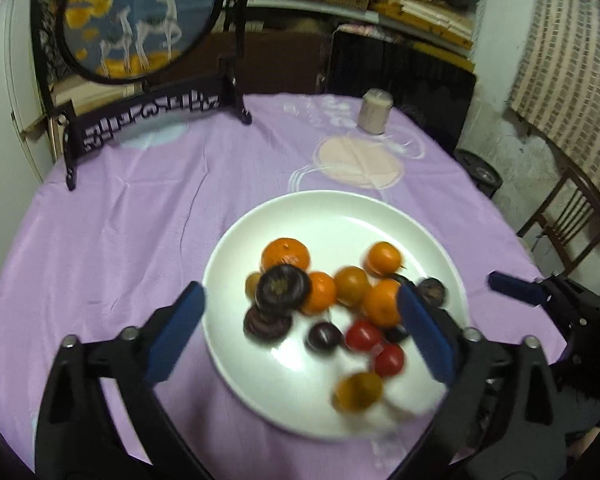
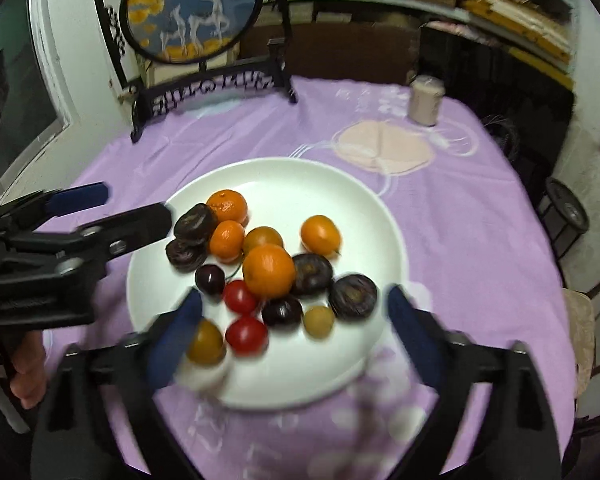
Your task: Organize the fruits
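**Both grippers open over a plate of mixed fruit**

A white plate (image 2: pixel 364 216) sits on a table under a lilac tablecloth (image 1: pixel 120 240), and all the fruit lies on it in one loose cluster. The left gripper (image 1: pixel 300 332) hangs over the near-left part of the plate with its jaws spread wide and nothing between them; its blue pads (image 1: pixel 176 332) straddle the fruit without touching any piece. The right gripper (image 2: pixel 292 336) hovers at the near edge of the plate, jaws likewise wide apart and empty.

In the cluster, the largest tangerine (image 2: pixel 269 271) lies near the middle, with smaller tangerines (image 2: pixel 227 206) behind it. Dark, flattened purple fruits (image 2: pixel 195 221) lie stacked at the left side, and another purple one (image 2: pixel 353 295) sits at the right. Two red cherry tomatoes (image 2: pixel 241 297) rest toward the near side, close beside a dark cherry (image 2: pixel 210 279) (the near fruit is blurred).

At the table's far edge stand a round painted screen (image 2: pixel 192 8) on a black stand and a small pale jar (image 2: pixel 425 101), both well apart from the plate.
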`<state>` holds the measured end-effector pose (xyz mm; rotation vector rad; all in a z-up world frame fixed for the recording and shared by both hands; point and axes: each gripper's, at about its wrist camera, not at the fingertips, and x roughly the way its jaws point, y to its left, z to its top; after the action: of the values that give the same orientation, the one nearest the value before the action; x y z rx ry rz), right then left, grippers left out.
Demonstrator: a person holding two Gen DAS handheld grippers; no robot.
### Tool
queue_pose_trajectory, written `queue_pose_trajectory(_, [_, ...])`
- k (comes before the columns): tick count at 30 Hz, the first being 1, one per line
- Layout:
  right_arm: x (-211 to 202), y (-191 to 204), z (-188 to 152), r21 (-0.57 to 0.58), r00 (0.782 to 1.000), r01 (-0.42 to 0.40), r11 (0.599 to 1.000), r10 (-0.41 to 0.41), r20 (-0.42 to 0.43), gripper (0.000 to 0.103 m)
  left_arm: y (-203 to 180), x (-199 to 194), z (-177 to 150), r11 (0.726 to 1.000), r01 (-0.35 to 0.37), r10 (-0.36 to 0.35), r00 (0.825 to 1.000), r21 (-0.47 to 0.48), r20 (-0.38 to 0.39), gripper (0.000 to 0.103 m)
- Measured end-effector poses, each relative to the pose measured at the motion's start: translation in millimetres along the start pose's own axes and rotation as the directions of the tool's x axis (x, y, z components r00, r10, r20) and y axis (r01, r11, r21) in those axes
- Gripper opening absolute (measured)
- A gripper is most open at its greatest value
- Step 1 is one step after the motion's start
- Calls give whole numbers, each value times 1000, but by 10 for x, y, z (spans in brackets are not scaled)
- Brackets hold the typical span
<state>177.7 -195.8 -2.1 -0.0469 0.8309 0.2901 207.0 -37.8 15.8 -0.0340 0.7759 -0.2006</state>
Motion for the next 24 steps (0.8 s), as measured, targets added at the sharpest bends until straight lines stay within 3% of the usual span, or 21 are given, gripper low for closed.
queue_pose_trajectory(2, [-155, 22, -106, -4, 1000, 4, 1000, -4, 23, 102, -67, -223, -145, 1000, 3, -3, 1000, 15, 18, 101])
queue_pose_trajectory(5, [-243, 37, -287, 6, 999, -32, 999, 32, -14, 102, -141, -428, -368, 1000, -16, 16, 1000, 20, 8, 101])
queue_pose_trajectory(12, [-263, 75, -589, 51, 997, 0, 999, 4, -77, 102, -187, -674, -699, 997, -80, 80, 997, 16, 3, 101])
queue_pose_trajectory(24, [-518, 232, -737, 36, 999, 12, 999, -10, -51, 102, -262, -915, -835, 997, -71, 70, 997, 31, 23, 101])
